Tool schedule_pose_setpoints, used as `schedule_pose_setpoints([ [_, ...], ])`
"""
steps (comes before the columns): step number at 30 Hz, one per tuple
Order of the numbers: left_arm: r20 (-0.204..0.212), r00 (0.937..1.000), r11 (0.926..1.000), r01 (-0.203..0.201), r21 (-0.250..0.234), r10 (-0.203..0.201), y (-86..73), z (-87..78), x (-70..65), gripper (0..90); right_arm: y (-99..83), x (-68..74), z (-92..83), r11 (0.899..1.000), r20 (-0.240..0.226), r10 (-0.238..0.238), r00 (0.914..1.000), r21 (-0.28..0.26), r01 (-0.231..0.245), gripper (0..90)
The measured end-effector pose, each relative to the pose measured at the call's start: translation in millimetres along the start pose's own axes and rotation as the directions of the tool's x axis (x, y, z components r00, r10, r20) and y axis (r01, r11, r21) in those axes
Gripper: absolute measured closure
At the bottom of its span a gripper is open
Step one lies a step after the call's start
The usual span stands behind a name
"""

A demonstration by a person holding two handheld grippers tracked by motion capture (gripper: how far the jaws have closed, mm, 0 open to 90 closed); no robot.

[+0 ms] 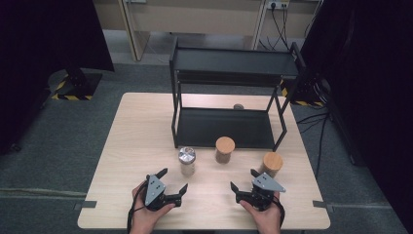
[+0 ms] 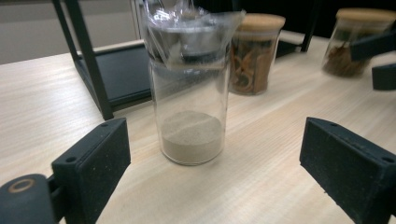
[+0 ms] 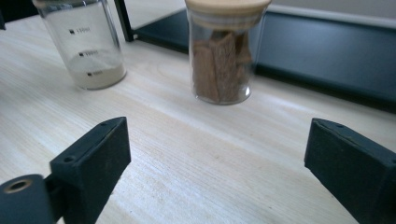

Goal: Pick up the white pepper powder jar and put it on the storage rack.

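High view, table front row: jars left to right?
Metal-lidded glass jar with pale powder → cork-lidded jar with brown pieces → cork-lidded jar at the right.

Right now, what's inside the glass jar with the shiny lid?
The glass jar holds a low layer of pale powder at the bottom. Crinkled plastic wrap over the lid hides the top part inside.

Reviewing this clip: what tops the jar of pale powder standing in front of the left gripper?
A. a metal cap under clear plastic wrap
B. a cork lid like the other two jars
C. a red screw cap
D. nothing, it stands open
A: the powder jar carries a silvery metal cap covered in crinkled clear plastic, while the two jars beside it have cork lids; the left gripper stands open before it.
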State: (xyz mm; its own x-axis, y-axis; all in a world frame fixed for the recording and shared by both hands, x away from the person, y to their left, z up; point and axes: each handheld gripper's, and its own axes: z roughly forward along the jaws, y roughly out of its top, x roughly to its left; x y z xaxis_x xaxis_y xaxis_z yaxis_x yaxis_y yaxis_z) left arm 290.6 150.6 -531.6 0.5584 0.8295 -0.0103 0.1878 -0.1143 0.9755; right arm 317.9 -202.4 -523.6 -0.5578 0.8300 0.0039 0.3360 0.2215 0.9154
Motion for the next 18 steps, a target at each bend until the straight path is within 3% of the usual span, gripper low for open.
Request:
schedule_pose_setpoints([
  [2, 0.018, 0.9998, 1.0, -0.005, 0.008, 0.004, -0.5, -2.6, -0.7, 8.9, -0.7, 0.3, -1.4, 1.0, 0.0, -0.002, 1.0, -0.01, 0.002, 8.5],
  [9, 0.017, 0.9998, 0.9997, -0.001, -0.023, 0.001, -2.3, -7.5, -1.7, 9.8, -2.3, -5.8, -4.6, 0.998, -0.005, 0.055, 0.9985, -0.04, -0.055, 9.1],
  [18, 0.002, 0.9999, 0.9989, -0.012, -0.046, 0.012, -2.5, -8.1, -2.9, 12.0, -2.6, -1.3, -5.3, 0.999, 0.002, 0.012, 0.9999, -0.047, -0.012, 9.1],
])
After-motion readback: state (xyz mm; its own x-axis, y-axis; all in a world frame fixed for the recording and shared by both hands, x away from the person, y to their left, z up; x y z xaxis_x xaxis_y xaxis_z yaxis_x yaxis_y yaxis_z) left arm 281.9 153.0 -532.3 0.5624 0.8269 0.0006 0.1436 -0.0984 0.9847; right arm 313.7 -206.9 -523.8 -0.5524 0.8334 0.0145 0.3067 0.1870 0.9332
